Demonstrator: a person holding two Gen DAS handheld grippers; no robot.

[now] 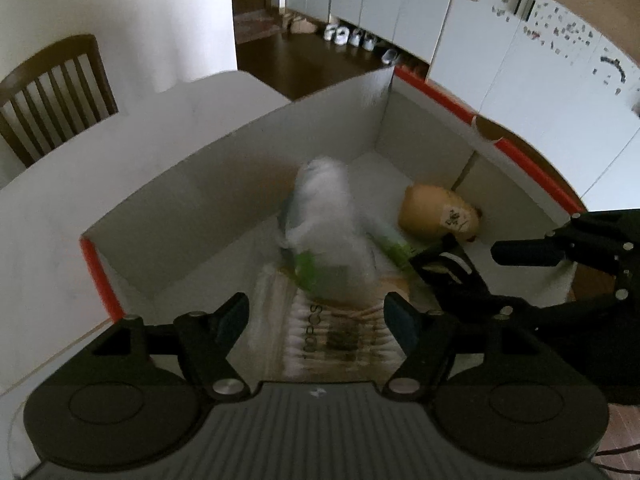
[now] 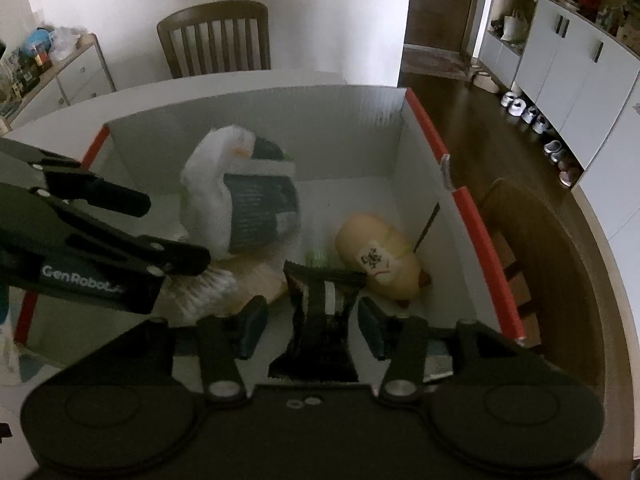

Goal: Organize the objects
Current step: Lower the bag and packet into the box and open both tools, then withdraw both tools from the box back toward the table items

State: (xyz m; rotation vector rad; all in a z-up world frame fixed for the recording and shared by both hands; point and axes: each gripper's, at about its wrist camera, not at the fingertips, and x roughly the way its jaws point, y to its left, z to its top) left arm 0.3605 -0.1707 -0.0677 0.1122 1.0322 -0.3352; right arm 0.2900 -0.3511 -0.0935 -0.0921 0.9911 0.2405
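A white cardboard box with red edges [image 1: 248, 148] [image 2: 336, 136] holds several items. A white plastic bag with a dark green pack [image 1: 324, 220] [image 2: 240, 200] stands inside. A cotton swab pack [image 1: 340, 336] [image 2: 208, 284] lies on the floor of the box. A tan bun-shaped package with a label [image 1: 438, 216] [image 2: 380, 256] lies to the right. A black snack packet [image 2: 320, 320] [image 1: 444, 264] lies between the fingers of my right gripper [image 2: 312, 328], which is open. My left gripper [image 1: 316, 320] is open above the swab pack.
The box stands on a white table [image 1: 60, 200] [image 2: 240, 80]. A wooden chair [image 1: 52, 92] [image 2: 214, 40] stands behind the table. White cabinets [image 1: 520, 60] [image 2: 568, 60] and shoes [image 1: 352, 36] [image 2: 528, 114] line the dark floor on the right.
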